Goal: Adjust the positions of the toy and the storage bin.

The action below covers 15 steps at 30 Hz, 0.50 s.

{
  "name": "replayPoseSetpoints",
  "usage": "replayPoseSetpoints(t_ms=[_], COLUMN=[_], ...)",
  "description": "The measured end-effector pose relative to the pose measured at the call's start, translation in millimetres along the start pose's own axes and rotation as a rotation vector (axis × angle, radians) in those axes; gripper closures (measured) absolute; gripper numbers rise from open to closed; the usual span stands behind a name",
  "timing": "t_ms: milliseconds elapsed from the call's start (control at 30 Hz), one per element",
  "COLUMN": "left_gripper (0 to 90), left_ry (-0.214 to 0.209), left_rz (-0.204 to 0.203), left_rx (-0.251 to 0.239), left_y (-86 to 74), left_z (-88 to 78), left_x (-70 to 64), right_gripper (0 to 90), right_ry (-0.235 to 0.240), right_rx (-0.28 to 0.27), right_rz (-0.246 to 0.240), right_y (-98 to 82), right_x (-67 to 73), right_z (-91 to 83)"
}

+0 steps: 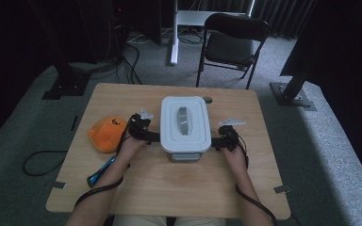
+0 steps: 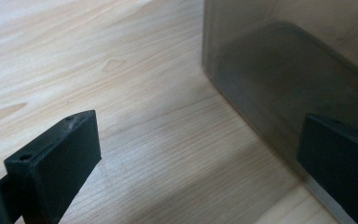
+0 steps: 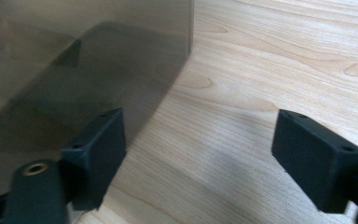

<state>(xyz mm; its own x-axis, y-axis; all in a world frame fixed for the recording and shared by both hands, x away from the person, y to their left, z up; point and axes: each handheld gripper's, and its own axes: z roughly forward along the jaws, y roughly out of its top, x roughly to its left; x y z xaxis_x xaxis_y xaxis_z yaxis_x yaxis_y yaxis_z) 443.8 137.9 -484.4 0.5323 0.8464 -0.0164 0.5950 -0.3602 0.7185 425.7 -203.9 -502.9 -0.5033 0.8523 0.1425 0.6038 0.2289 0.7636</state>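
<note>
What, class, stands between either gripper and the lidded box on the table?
Nothing visible. The left gripper and right gripper sit right at opposite sides of the box, jaws open. Bare table lies between each pair of jaws, with the box wall beside one jaw.
</note>
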Motion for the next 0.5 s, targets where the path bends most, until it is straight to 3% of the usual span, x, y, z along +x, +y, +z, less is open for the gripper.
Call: replayPoseSetpoints(t_ms=[100,267,367,500], left_gripper=[0.5,0.5,0.5,0.5], left_ry=[0.037,0.056,0.063,0.066], left_rz=[0.008,-0.023,-0.024,-0.007], left_rx=[0.038,0.041,0.023,0.021], left_y=[2.5,6.6,8.2,9.0], left_z=[4.5,8.3,9.6,11.1], left_x=[-1.3,-1.3,-0.2,-0.7], right_gripper=[13.7,13.7,13.7,15.1], right_ry=[-0.004,-0.027,-0.011,-0.046], right_rx=[0.003,0.027,0.04,0.03], right_rz=[0.019,0.025,0.028,-0.029], right_y=[0.2,2.7,3.5,4.3], right_x=[-4.7,-9.7,-10.5,-3.2], right_z=[1.8,7.5,11.1,12.8])
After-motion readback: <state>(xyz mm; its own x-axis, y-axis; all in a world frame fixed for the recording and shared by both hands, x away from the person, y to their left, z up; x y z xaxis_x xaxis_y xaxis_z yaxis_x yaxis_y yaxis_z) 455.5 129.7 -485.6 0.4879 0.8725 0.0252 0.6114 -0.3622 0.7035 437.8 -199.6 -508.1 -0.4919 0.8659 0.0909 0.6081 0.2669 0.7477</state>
